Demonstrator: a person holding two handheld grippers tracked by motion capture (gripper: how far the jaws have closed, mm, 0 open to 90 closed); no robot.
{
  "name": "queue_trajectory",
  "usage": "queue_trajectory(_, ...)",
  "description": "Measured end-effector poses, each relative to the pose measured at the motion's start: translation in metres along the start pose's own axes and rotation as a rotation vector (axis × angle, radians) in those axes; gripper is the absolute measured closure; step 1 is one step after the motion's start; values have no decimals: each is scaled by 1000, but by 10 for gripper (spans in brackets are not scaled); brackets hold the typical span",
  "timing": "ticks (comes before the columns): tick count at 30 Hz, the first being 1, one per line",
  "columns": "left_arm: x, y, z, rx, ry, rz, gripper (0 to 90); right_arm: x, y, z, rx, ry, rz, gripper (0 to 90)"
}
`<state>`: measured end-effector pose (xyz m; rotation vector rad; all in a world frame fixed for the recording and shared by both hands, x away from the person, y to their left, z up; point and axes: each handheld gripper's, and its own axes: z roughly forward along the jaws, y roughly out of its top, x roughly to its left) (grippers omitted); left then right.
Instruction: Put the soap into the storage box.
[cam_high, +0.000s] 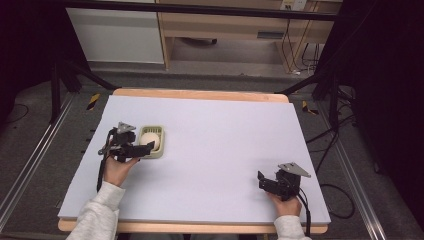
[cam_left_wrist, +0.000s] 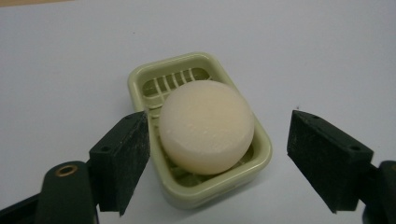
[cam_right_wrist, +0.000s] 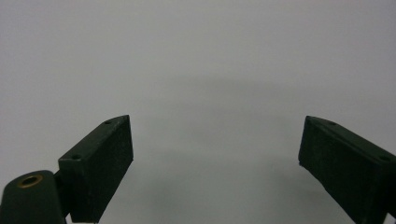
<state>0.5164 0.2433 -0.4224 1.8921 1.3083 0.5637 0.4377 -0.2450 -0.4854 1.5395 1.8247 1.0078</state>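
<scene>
Now, object: round cream soap bar (cam_left_wrist: 206, 126) in pale green slotted plastic dish (cam_left_wrist: 261, 154).
Handling: probably hard, slippery.
Hold: opposite round sides.
Left gripper (cam_left_wrist: 217, 158): wide, empty.
Right gripper (cam_right_wrist: 215, 163): wide, empty.

Layout on the table (cam_high: 215, 150): the soap dish (cam_high: 159, 150) sits at the left, with the round soap bar (cam_high: 149, 140) lying in it — toward its near end. The left gripper (cam_high: 142, 149) stands just before the dish, jaws either side of it. The right gripper (cam_high: 262, 181) rests at the near right corner — well apart.
</scene>
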Motion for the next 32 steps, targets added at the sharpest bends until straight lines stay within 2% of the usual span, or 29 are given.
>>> queue_trajectory(5, 5, -11, -9, -14, 6, -33, 205, 0, 0, -1, 0, 2, 2, 105)
queue_trajectory(10, 5, -27, -16, -6, 34, -11, 199, -1, 0, -1, 0, 1, 4, 102)
queue_trajectory(14, 7, -38, -24, -27, 26, -25, 195, -1, 0, -2, -3, 2, 7, 91)
queue_trajectory(19, 8, -52, -32, -20, 38, -9, 179, -3, 0, -2, -2, -6, 10, 82)
queue_trajectory(21, 8, -59, -33, -12, 57, -1, 178, -3, 0, -2, -1, -7, 8, 82)
queue_trajectory(25, 8, -72, -35, 13, 67, 23, 175, -4, -1, -2, 7, -10, 15, 83)
queue_trajectory(32, 10, -82, -33, 52, 77, 52, 167, -7, -1, -4, 6, -12, 24, 84)
